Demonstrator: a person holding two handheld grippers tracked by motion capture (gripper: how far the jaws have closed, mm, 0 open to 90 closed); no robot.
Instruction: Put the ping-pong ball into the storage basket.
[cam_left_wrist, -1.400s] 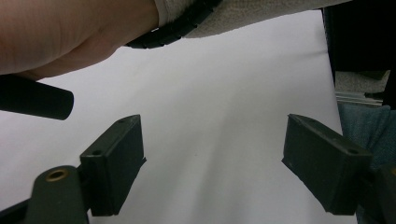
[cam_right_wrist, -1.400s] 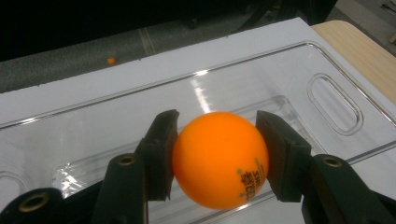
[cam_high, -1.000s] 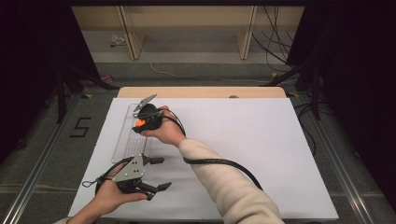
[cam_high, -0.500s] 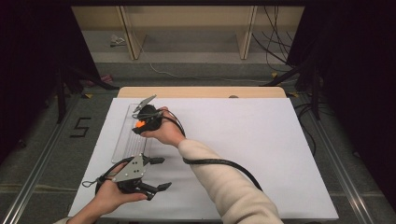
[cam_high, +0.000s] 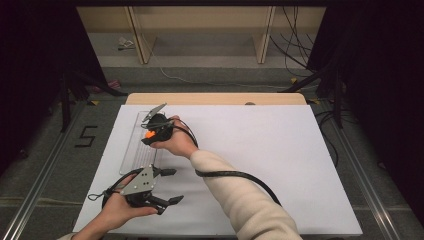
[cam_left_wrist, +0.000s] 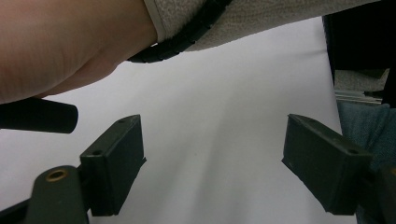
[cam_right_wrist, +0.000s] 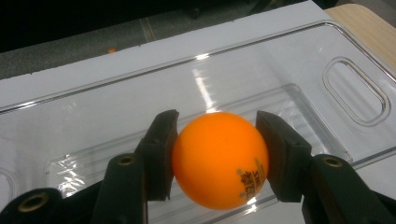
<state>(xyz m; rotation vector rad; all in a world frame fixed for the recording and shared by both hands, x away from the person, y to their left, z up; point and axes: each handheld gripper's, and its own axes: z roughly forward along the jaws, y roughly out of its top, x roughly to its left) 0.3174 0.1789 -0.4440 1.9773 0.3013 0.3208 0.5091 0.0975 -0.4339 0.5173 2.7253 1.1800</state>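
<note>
Right tongs (cam_right_wrist: 215, 161) clamped on orange ball (cam_right_wrist: 219, 158), held just above clear plastic tray (cam_right_wrist: 299, 84) at left of white counter (cam_high: 280, 150). Left tongs (cam_left_wrist: 212, 168) spread apart, nothing between, near counter's front edge, below tray.
</note>
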